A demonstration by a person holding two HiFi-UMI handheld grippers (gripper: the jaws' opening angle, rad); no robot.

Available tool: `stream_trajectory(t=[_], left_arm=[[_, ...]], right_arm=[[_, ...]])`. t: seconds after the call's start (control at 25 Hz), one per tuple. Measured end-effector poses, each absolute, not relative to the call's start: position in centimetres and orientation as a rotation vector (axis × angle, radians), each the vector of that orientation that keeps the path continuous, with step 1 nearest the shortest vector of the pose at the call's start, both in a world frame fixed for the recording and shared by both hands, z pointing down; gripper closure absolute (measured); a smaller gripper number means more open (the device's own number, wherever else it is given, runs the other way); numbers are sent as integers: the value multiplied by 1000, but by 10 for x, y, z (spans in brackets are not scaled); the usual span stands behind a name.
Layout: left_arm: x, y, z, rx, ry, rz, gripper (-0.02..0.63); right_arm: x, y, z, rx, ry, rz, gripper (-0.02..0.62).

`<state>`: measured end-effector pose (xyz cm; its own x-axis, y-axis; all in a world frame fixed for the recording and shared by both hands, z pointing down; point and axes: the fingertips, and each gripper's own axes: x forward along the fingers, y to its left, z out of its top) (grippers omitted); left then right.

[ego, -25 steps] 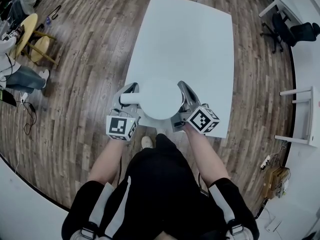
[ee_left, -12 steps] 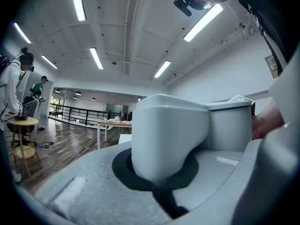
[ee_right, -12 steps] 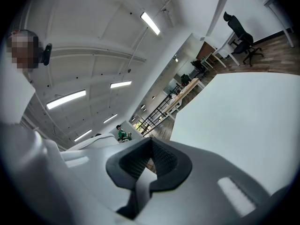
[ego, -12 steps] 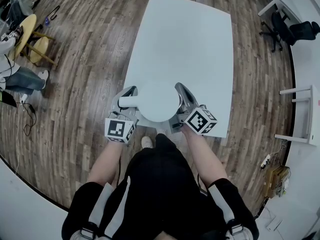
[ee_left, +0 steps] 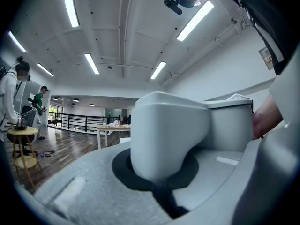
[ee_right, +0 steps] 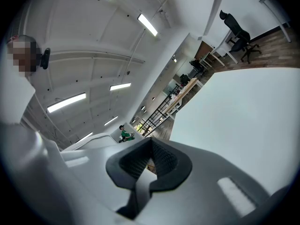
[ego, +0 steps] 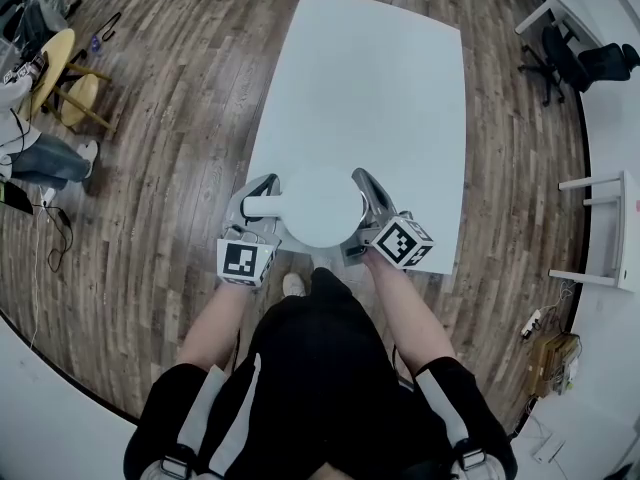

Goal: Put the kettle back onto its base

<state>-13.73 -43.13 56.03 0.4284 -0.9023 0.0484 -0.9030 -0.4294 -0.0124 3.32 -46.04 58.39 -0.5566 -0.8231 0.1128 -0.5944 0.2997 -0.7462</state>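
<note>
1 kettle handle blocks left gripper's sightline.

The person is standing at the near end of the white table, looking straight down on the white kettle at the table's near left corner. The left gripper is holding the kettle by its handle, which is sticking out to the left. The right gripper is sitting close against the kettle's right side. Wooden floor is showing all around.
</note>
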Motion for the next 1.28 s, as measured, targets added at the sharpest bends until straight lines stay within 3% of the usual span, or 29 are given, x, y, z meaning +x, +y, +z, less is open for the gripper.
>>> stream_trajectory(t=[0.44,0.56,0.72,1.28], left_arm=[[-138,-430,567,2614,-1702,110,600],[-146,-430,582,2527,-1685,149,497],[-153,-417,598,2484,-1669,200,468],[-165,-382,612,2455,-1656,185,453]], right_arm=[[40,-453,595,-1379,2229,-1163,594],[46,-452,595,-1422,2225,-1162,594],[55,-446,592,-1444,2210,-1148,594],[98,-374,605,-1525,2149,-1138,594]])
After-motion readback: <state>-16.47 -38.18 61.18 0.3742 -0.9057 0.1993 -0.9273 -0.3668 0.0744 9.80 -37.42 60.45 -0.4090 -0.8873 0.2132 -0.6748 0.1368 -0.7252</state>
